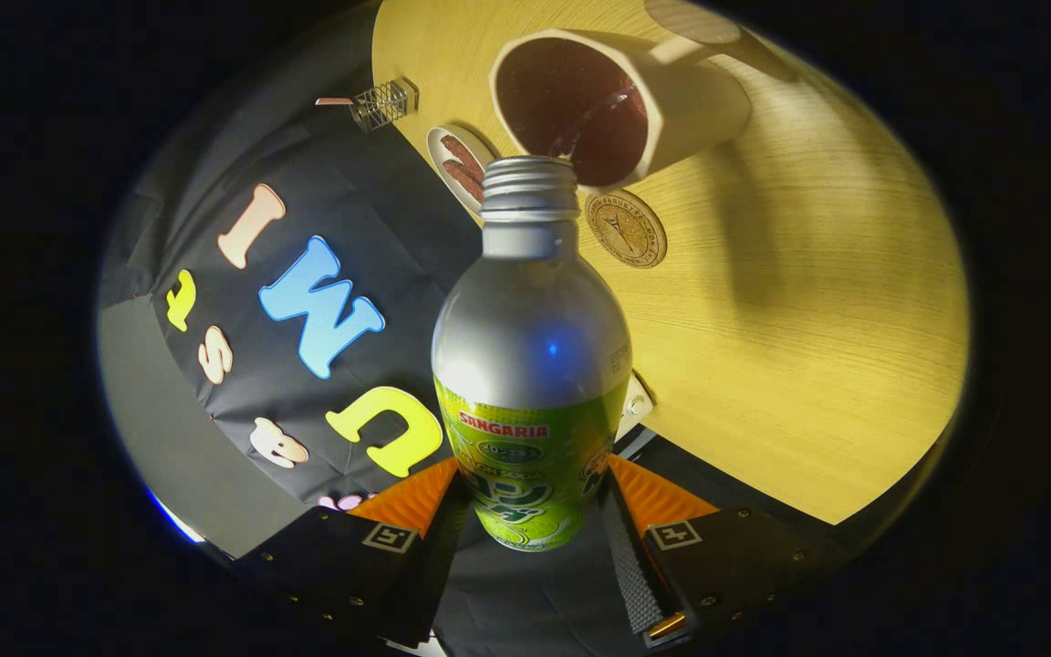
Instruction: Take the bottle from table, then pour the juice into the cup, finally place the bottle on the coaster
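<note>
Far left, beyond the table's rim, a small wire basket is sitting against the dark booth cloth. Just right of it a small oval dish is resting at the table's edge, holding brown strips. The table is showing pale wood grain with a long curved edge, and a broad bare stretch is lying open to the right of everything.

The gripper is clamping the bottle, both fingers pressing on its lower label from left and right. The bottle is smooth silver metal, rounded at the shoulder, narrowing to a threaded, capless neck. Its lower half is wearing a glossy green label. The whole view is tilting, with the table rising up the right side.

Straight beyond the neck, the cup is standing on the table, a pale mug with a faceted rim and a handle on its far right side. Dark red liquid is lying inside it, and the bottle's mouth is reaching the cup's near rim. Just near of the cup a round, tan, embossed coaster is lying flat, close by the bottle's neck and bare on top.
</note>
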Available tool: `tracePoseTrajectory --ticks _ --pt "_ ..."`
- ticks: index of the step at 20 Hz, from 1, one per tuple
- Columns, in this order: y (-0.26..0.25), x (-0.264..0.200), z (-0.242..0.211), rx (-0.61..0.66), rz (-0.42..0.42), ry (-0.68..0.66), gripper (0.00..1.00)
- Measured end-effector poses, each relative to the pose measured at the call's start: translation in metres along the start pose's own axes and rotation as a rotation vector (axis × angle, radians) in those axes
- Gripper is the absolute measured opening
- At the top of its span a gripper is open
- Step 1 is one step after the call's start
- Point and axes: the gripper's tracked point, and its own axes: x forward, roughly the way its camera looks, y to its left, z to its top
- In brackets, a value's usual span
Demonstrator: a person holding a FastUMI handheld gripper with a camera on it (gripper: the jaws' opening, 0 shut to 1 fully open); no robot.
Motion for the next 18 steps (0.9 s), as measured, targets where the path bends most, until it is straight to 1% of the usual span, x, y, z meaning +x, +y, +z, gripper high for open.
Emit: tracePoseTrajectory --ticks 7,12,18 --pt "0.013 0.003 0.005 0.053 0.016 -0.008 0.77" --pt "0.013 0.004 0.005 0.067 0.004 -0.009 0.77" --pt "0.004 0.007 0.004 0.044 -0.021 -0.008 0.77"
